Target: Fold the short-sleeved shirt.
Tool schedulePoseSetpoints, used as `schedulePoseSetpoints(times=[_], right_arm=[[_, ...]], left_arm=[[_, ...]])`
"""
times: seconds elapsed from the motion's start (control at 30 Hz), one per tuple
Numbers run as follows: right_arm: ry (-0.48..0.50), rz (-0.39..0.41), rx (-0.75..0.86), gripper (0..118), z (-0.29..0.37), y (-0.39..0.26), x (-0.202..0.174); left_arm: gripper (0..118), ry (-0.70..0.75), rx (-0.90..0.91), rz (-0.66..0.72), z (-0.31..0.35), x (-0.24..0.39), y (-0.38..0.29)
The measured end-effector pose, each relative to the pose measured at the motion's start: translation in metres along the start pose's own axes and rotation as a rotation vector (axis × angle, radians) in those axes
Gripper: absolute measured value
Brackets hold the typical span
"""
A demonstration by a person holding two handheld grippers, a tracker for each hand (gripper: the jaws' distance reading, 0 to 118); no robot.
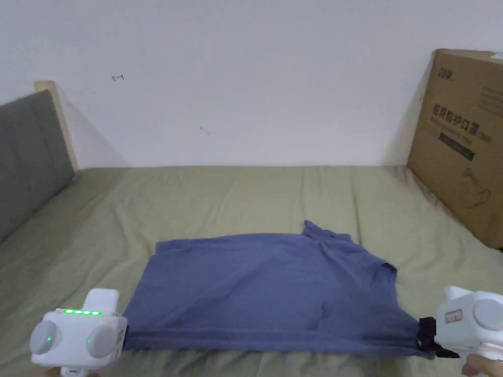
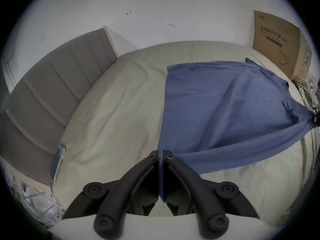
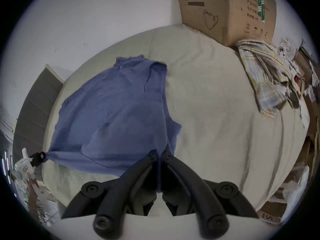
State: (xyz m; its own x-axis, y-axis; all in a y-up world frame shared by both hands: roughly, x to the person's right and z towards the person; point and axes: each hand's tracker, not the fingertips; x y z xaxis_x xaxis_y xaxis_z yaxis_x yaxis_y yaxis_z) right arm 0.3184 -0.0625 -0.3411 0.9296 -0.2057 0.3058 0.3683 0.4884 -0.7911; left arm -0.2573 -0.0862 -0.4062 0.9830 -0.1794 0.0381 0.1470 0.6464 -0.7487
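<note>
A blue short-sleeved shirt point(image 1: 265, 289) lies spread on the olive bed sheet point(image 1: 221, 196), its near edge lifted and pulled taut between both grippers. My left gripper point(image 1: 125, 338) is shut on the near left corner, and blue cloth runs between its closed jaws point(image 2: 161, 154). At the near right corner my right gripper point(image 1: 426, 336) is shut on the shirt point(image 3: 112, 108), with cloth pinched between its jaws point(image 3: 159, 154). The far edge and collar point(image 1: 324, 233) rest flat on the bed. In the right gripper view the left gripper point(image 3: 37, 157) shows at the far left, holding its corner.
A grey padded headboard point(image 1: 29, 157) stands at the left. A large cardboard box point(image 1: 461, 142) sits on the bed's right side by the white wall. A plaid cloth point(image 3: 263, 74) lies next to the box, with clutter beyond the bed's right edge.
</note>
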Motion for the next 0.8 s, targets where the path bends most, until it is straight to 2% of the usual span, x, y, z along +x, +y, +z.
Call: schedulePoseSetpoints(times=[0.23, 0.5, 0.6, 0.63, 0.7, 0.73, 0.77, 0.8], right_arm=[[0.016, 0.029, 0.021, 4, 0.027, -0.068, 0.016], [0.029, 0.031, -0.024, 4, 0.023, -0.104, 0.026], [0.026, 0.066, -0.014, 4, 0.022, -0.105, 0.022], [0.024, 0.072, -0.019, 8, 0.022, -0.104, 0.021], [0.017, 0.074, -0.007, 40, 0.027, -0.106, 0.019], [-0.003, 0.081, 0.001, 57, 0.030, -0.106, 0.018], [-0.009, 0.090, 0.012, 67, 0.033, -0.106, 0.017], [-0.013, 0.105, 0.028, 65, 0.037, -0.107, 0.016]], left_arm=[[1, -0.005, 0.025, 0.020, 0.040, -0.010, -0.073], [1, -0.002, 0.032, 0.043, 0.064, -0.016, -0.097], [4, 0.003, 0.043, 0.044, 0.065, -0.013, -0.096], [10, -0.005, 0.043, 0.059, 0.065, -0.012, -0.095], [53, -0.019, 0.031, 0.085, 0.065, -0.013, -0.093], [81, -0.032, 0.032, 0.100, 0.066, -0.014, -0.092], [105, -0.043, 0.034, 0.113, 0.067, -0.014, -0.092], [109, -0.057, 0.031, 0.124, 0.069, -0.014, -0.092]])
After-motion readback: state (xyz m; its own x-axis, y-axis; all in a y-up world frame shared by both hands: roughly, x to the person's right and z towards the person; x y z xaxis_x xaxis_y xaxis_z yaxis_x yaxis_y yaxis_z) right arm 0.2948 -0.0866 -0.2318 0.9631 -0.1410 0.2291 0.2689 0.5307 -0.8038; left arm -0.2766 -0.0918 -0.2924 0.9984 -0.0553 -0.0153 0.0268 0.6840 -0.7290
